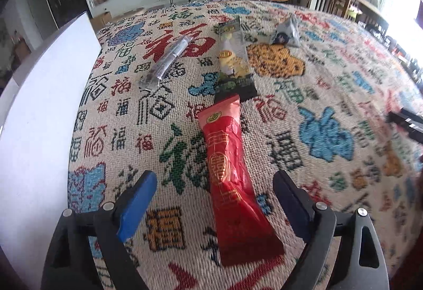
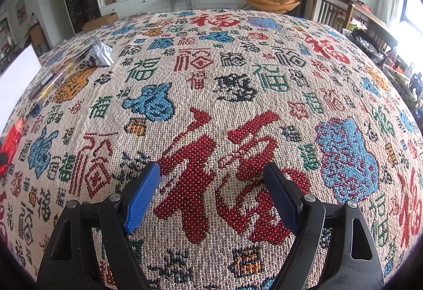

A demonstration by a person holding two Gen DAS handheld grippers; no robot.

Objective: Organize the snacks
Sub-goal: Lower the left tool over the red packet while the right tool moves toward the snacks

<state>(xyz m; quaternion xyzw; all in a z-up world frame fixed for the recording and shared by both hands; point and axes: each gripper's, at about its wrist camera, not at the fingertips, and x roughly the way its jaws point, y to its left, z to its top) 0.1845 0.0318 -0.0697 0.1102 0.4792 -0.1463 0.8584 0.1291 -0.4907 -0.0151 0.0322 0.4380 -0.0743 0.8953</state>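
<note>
On the woven tablecloth (image 1: 304, 110) printed with red, blue and green characters, four snacks lie in a loose spread. Nearest the left gripper (image 1: 214, 179) is a long red packet (image 1: 230, 173), lying flat between its spread jaws, which touch nothing; the packet's near end runs down between the two black arms. Its far end overlaps the dark bottom edge of a green-and-yellow packet (image 1: 235, 57). To the left of that lies a clear slim wrapper (image 1: 169, 57), its contents hard to make out. A small silver pouch (image 1: 288, 32) stands farther back on the right. A white box (image 1: 42, 115) fills the left edge, cut off by the frame. The right gripper (image 2: 211, 176) hangs over bare cloth, jaws wide apart and holding nothing. In its view the silver pouch sits far left, and the red packet is only a sliver at the edge.
</note>
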